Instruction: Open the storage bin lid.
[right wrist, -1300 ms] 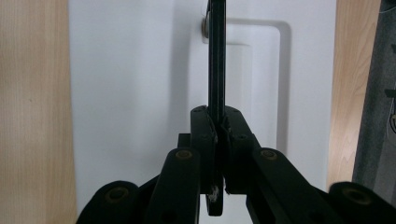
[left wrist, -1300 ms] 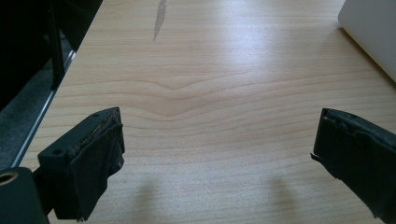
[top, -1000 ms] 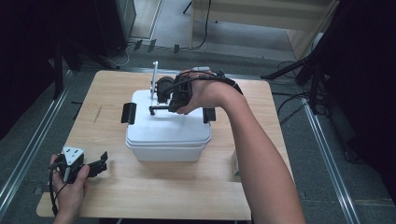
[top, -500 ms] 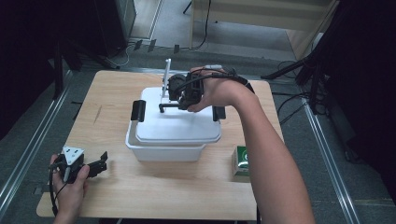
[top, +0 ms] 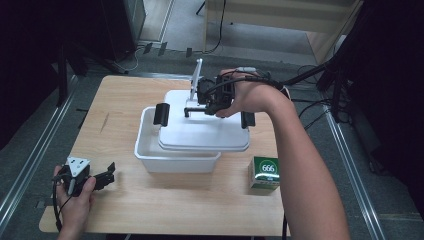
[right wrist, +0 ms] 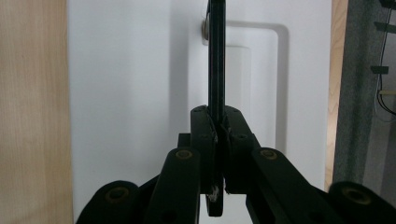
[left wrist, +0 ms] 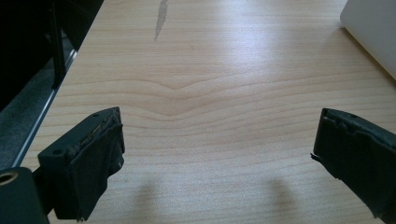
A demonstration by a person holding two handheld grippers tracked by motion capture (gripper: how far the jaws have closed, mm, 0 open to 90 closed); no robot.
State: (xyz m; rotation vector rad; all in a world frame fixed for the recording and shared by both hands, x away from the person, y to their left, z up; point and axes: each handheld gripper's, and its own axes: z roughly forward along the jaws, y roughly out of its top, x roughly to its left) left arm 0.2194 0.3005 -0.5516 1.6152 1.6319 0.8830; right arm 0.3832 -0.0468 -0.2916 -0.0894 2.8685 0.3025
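- Left gripper (top: 102, 176): near left corner of the wooden table (top: 120, 100), in the person's left hand (top: 75, 197). Jaws spread wide over bare wood, nothing between them; in the left gripper view its pads (left wrist: 95, 163) stand well apart.
- Green box (top: 264, 173): near right part of the table, upright, "666" printed on its face. It stands just beside the bin's right near corner, apart from both grippers.
- White bin (top: 150, 152): rectangular plastic tub at mid-table, resting on the wood. Its left end lies uncovered.
- White lid (top: 205, 135): flat, black latch at each short end. It sits over the bin, offset toward the right and far side, hanging from its handle.
- Black handle (right wrist: 216, 70): thin bar on top of the lid, seen edge-on in the right gripper view.
- Right gripper (top: 212, 100): above the lid's far part, in the person's right hand (top: 245, 95), forearm reaching in from the near right. Jaws clenched on the black handle, pads (right wrist: 205, 135) pressed to either side of it.
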